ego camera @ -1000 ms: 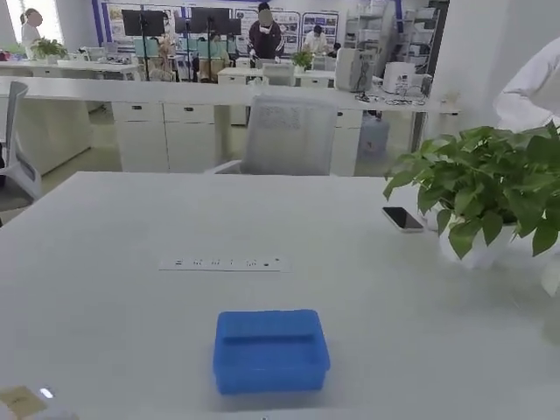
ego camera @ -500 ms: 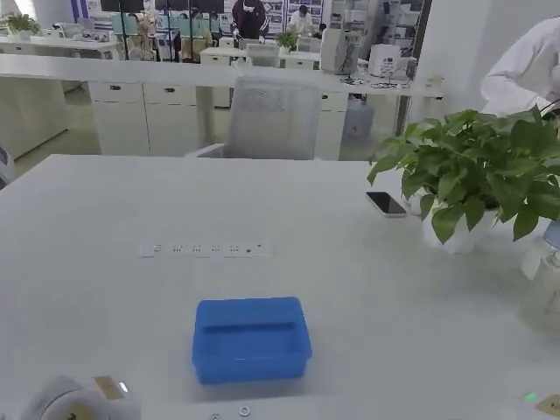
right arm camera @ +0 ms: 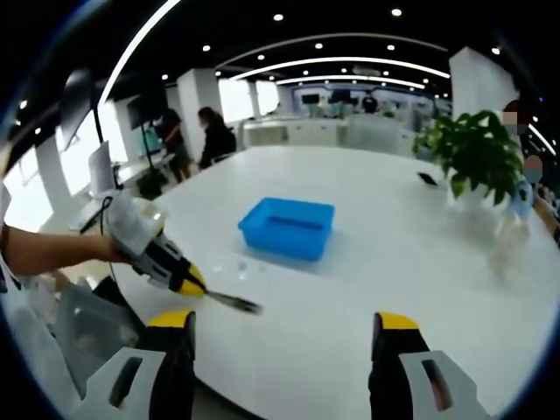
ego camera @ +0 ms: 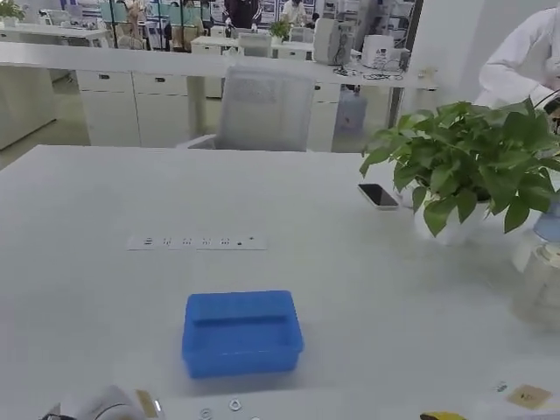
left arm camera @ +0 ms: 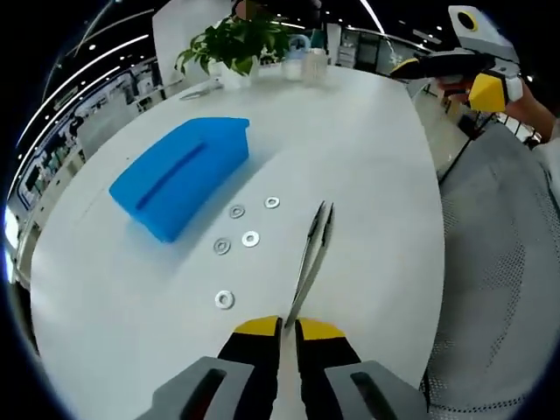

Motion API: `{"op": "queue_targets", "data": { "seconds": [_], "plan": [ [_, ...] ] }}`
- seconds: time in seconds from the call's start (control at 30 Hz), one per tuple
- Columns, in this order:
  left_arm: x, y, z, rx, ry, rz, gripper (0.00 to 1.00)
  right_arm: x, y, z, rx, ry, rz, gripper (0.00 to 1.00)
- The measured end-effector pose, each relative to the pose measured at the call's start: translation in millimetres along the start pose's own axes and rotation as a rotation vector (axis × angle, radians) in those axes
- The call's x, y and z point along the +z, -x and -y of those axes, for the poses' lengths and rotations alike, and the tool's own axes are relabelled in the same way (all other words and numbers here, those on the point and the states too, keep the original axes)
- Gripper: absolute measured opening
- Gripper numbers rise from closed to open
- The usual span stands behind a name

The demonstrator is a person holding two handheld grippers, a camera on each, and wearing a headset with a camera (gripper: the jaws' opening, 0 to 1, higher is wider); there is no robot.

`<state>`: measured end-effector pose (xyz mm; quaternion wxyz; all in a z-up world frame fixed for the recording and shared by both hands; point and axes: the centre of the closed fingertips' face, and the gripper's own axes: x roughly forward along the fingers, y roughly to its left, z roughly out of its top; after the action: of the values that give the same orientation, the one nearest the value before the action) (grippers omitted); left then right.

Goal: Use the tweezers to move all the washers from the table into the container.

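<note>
Left gripper point(left arm camera: 289, 328) clenched on tweezers point(left arm camera: 313, 249) at rear end, leaving tips free for picking. Tips near washers point(left arm camera: 251, 238) on table point(left arm camera: 367, 157) beside blue container point(left arm camera: 179, 175); table contact unclear. Right gripper point(right arm camera: 284, 321) spread, empty, held clear.

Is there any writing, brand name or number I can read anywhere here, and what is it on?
No text here can be read.
Wall posters: print too small and blurred.
Socket strip on the table: dark marks, not legible.
Tan tag near the table edge: blurred.
Blue container: no label showing.
</note>
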<state>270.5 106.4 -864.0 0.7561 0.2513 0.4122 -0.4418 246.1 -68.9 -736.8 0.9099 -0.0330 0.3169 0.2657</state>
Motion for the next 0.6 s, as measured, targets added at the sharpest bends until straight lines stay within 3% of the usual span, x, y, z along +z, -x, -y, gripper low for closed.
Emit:
{"op": "queue_targets", "data": {
  "seconds": [0.03,0.07,0.3,0.6],
  "plan": [
    [3.7,0.0,-1.9,-0.001,-0.017,0.018,0.01,0.6,0.1,-0.6,0.001,-0.001,0.002,0.81],
    [1.2,0.2,-2.7,0.001,-0.006,-0.001,0.0,1.0,0.2,-1.1,0.003,-0.001,0.004,0.81],
    [5.2,3.2,6.5,-0.027,-0.085,-0.005,0.0,0.1,0.4,-9.1,0.023,0.021,0.0,0.79],
    [32.8,31.6,16.1,0.024,-0.112,0.087,0.0,-5.4,3.1,-24.4,0.06,0.078,-0.02,0.71]
  ]
}}
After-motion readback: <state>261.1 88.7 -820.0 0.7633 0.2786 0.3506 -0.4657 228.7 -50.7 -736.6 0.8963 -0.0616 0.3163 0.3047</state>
